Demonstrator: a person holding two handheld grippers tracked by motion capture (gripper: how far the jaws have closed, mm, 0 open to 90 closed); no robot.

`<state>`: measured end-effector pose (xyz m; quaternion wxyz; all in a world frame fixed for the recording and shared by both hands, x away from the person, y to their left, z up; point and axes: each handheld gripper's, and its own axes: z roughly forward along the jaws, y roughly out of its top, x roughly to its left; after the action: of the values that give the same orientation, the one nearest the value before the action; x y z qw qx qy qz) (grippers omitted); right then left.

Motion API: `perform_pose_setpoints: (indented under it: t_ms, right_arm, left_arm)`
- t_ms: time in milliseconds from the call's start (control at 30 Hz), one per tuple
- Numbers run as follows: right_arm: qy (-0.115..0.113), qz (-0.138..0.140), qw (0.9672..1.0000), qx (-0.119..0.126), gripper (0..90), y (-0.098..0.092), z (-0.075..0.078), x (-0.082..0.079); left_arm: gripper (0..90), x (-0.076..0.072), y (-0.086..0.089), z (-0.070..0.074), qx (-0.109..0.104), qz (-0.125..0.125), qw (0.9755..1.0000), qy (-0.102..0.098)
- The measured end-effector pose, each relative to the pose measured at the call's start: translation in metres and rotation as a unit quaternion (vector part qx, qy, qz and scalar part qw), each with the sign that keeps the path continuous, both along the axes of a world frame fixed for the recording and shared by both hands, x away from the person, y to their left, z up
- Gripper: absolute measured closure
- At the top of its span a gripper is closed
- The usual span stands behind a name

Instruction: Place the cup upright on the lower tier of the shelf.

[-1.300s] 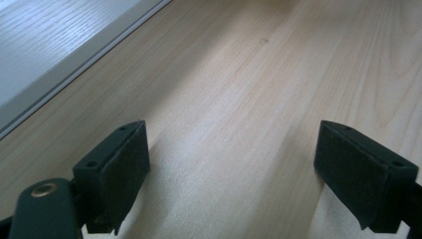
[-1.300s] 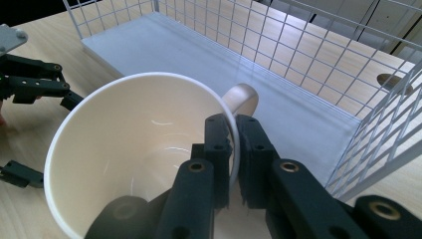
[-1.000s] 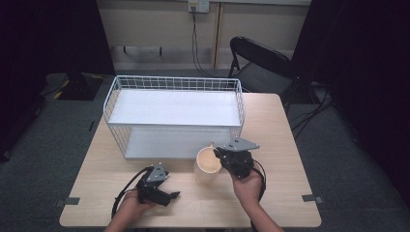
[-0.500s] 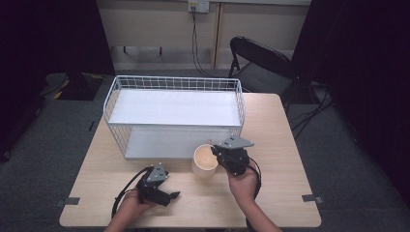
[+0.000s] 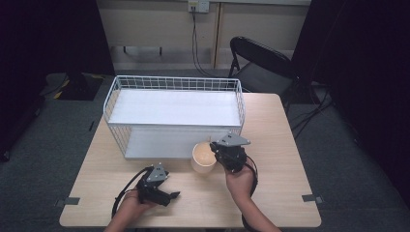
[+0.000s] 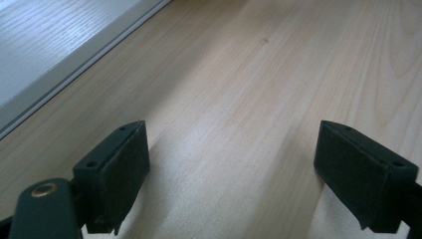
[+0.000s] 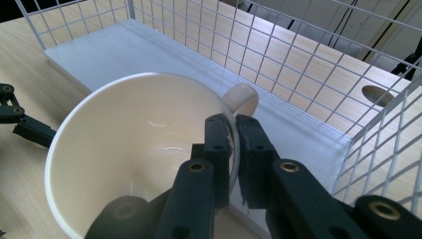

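A cream mug point(image 5: 203, 158) point(image 7: 134, 149) is held just in front of the white wire shelf rack point(image 5: 174, 116) point(image 7: 298, 64). My right gripper point(image 5: 223, 153) point(image 7: 235, 144) is shut on the mug's rim, one jaw inside and one outside, close to the mug's handle point(image 7: 243, 97). My left gripper point(image 5: 167, 195) point(image 6: 234, 169) rests low over the wooden table point(image 5: 280, 145) point(image 6: 259, 89) near its front edge, open, with bare wood between its fingers point(image 6: 119, 172).
The rack has a white upper shelf point(image 5: 174, 107) and a lower white board point(image 5: 159, 143) point(image 7: 124, 52). A black folding chair point(image 5: 261, 63) stands behind the table. Open tabletop lies to the right of the rack and along the front.
My right gripper has carried the mug a little to the left and toward the rack's lower opening. The left gripper has stayed where it was.
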<state>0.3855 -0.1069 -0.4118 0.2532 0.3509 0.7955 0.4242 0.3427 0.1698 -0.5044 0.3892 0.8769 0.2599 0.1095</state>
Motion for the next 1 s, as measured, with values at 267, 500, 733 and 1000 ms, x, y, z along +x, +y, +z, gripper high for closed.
perform_pose_setpoints:
  t_ms: [267, 500, 733, 1000]
  right_arm:
    - [0.002, -0.001, 0.9999, -0.011, 84.6, 0.006, -0.004, 0.005]
    - [-0.001, -0.005, 0.9998, -0.019, 84.6, 0.009, -0.004, 0.01]
    - [-0.001, -0.012, 0.9996, -0.026, 84.6, 0.012, -0.006, 0.015]
    - [-0.004, -0.015, 0.9994, -0.03, 84.5, 0.012, -0.006, 0.021]
  left_arm:
    - [13.9, 0.0, 0.0, 0.0, 0.0, 0.0, 1.0, 0.0]
    - [13.9, 0.0, 0.0, 0.0, 0.0, 0.0, 1.0, 0.0]
    - [13.9, 0.0, 0.0, 0.0, 0.0, 0.0, 1.0, 0.0]
    - [14.0, 0.0, 0.0, 0.0, 0.0, 0.0, 1.0, 0.0]
